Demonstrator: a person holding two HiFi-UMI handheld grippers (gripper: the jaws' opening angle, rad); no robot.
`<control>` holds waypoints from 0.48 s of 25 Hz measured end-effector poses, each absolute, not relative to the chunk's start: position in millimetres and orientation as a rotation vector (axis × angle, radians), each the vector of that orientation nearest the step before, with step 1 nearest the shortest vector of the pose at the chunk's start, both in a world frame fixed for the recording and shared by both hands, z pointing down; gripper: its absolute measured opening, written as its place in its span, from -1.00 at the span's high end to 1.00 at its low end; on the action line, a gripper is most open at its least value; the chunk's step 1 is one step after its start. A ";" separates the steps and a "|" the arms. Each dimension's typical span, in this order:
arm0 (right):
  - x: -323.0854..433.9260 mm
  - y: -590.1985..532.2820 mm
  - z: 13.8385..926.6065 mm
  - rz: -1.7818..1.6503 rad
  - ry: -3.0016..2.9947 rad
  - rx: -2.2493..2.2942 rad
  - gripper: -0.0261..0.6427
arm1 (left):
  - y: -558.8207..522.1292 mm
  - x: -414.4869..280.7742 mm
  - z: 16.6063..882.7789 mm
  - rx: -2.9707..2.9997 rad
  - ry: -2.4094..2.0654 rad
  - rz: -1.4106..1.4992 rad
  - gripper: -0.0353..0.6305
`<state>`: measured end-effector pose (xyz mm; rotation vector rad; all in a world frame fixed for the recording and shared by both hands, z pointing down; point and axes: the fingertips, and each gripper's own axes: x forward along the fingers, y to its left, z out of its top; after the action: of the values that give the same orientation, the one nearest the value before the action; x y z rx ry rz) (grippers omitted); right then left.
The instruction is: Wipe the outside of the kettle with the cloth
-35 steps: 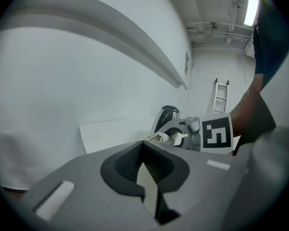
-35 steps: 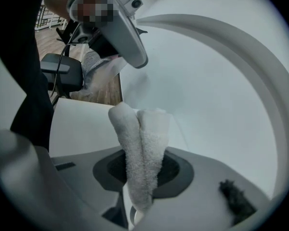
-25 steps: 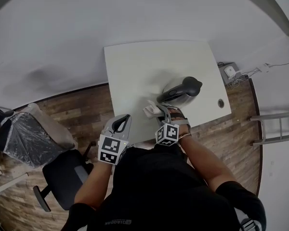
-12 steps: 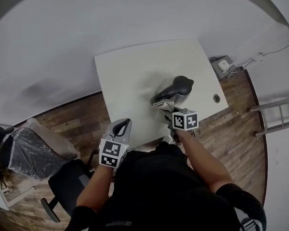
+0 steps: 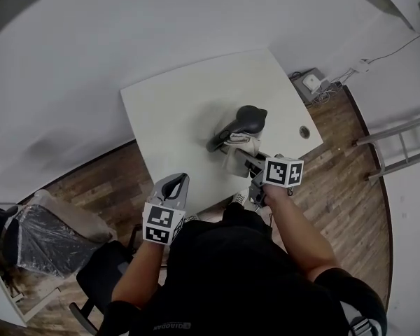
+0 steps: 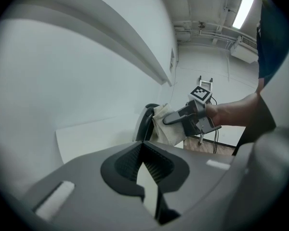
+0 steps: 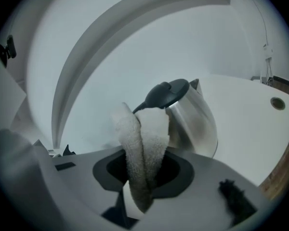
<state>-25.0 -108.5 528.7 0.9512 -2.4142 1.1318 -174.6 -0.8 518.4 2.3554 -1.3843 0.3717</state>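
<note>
A steel kettle (image 5: 246, 122) with a dark lid and handle stands on the white table (image 5: 175, 117) towards its near right. My right gripper (image 5: 252, 166) is shut on a pale cloth (image 5: 236, 162), which hangs at the kettle's near side. In the right gripper view the folded cloth (image 7: 144, 134) rises from the jaws in front of the kettle (image 7: 195, 124); whether they touch is unclear. My left gripper (image 5: 180, 179) is held off the table's near edge, shut and empty. Its own view shows the kettle (image 6: 145, 121), cloth (image 6: 167, 129) and right gripper (image 6: 169, 121) ahead of the left gripper (image 6: 143, 146).
A cable hole (image 5: 304, 131) sits in the table's right corner. On the wooden floor are a black office chair (image 5: 98, 271), a plastic-covered chair (image 5: 42, 222), a ladder (image 5: 399, 145) and a small device with cables (image 5: 310, 82). A white wall lies beyond the table.
My right gripper has lifted the cloth from the table and carried it right, up to the kettle's near side. The left gripper has stayed where it was.
</note>
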 end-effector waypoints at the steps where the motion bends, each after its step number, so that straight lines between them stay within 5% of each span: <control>1: -21.0 -106.8 527.5 1.126 -2.413 0.957 0.63 | -3.2 -171.2 520.7 2.354 -1.368 0.370 0.87; 12: 56.2 -72.5 490.5 1.060 -2.407 1.131 0.63 | -28.0 -99.9 514.4 2.474 -1.152 0.370 0.87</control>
<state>56.2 -72.5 490.5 1.1314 -2.4075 1.0603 -99.9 -28.0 514.4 2.4740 -1.1522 0.3699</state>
